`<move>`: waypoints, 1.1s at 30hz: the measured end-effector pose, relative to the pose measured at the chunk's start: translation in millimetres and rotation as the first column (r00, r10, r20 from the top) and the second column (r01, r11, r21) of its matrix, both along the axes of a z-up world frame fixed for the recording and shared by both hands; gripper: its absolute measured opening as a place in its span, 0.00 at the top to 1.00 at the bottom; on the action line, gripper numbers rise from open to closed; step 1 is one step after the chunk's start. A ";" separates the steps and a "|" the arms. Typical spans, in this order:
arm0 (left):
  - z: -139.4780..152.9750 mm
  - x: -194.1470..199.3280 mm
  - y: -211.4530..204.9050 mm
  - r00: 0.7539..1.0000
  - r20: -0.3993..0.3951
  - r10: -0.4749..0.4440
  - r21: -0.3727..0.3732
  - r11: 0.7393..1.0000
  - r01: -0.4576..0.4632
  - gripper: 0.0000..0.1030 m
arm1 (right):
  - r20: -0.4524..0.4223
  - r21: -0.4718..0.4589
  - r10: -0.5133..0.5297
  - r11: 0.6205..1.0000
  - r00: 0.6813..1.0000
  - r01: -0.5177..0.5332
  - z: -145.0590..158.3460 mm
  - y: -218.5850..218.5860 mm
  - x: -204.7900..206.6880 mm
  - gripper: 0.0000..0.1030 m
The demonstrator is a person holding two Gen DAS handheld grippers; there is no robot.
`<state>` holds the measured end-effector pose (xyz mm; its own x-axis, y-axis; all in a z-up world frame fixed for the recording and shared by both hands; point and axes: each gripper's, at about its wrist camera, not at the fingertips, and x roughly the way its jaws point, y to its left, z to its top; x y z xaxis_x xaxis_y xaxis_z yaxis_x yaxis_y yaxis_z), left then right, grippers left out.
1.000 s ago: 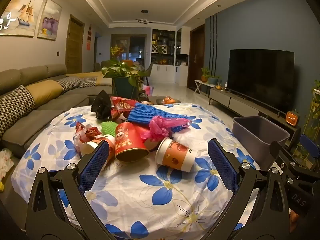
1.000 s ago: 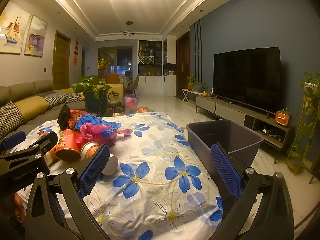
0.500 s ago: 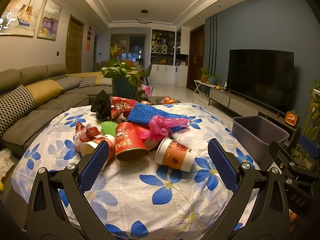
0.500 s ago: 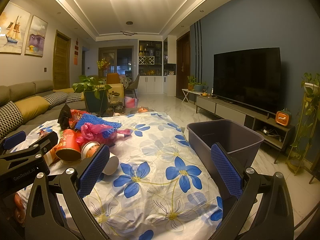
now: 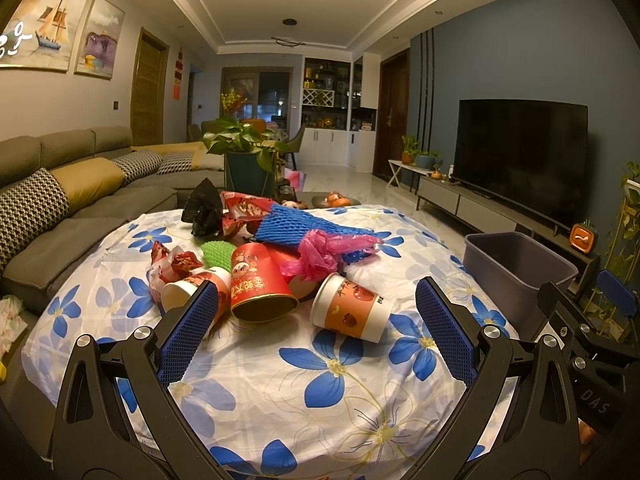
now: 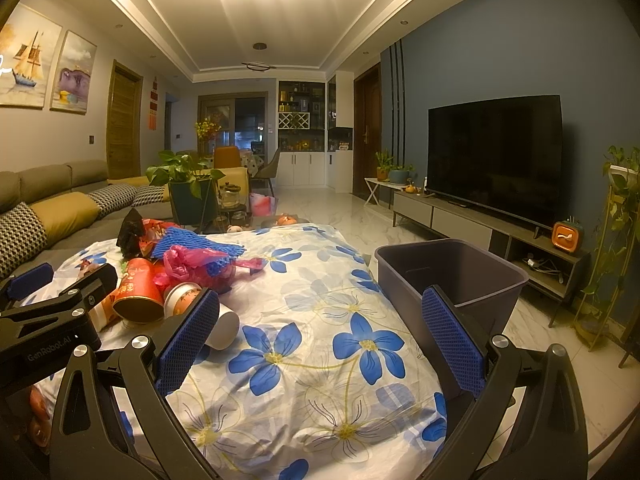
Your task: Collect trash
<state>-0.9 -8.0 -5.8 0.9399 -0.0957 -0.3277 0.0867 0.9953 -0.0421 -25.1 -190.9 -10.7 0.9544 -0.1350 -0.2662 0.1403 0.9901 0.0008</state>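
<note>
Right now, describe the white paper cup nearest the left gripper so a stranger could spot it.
Find the floral tablecloth and its trash pile. At the pile's near right edge lies the paper cup, on its side: white with an orange band, apart from the red cylindrical can.

Bare flowered tablecloth (image 5: 320, 396) lies open in front of the left gripper (image 5: 316, 332), whose jaws stand wide apart. Beyond it a toppled paper cup (image 5: 352, 314) and red can (image 5: 260, 288) front the trash heap. The grey bin (image 6: 452, 276) stands beside the table's right edge, its mouth unobstructed, near the right gripper (image 6: 320, 336).
</note>
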 end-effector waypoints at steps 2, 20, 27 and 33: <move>0.4 0.3 0.1 1.000 0.000 0.001 0.001 1.000 -0.001 0.05 | 0.000 0.000 -0.001 1.000 1.000 0.001 0.1 0.0 -0.2 0.05; -1.7 0.3 0.1 1.000 -0.005 0.000 0.000 1.000 0.000 0.05 | -0.001 0.000 0.000 1.000 1.000 0.000 -0.7 -0.1 0.4 0.05; -7.6 -0.2 7.1 1.000 -0.010 0.019 -0.026 0.999 -0.019 0.05 | -0.001 0.000 0.004 1.000 1.000 -0.004 -0.9 2.3 1.0 0.05; -17.4 6.5 35.5 0.995 -0.032 0.098 -0.045 0.994 -0.099 0.05 | -0.011 0.002 0.024 1.000 1.000 -0.024 -10.3 4.8 16.0 0.05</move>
<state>5.6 27.4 -23.2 0.9356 -0.0188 -0.3526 -0.0136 0.9959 -0.0894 -9.2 -186.1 -21.1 0.9544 -0.1115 -0.2770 0.1164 0.9932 0.0015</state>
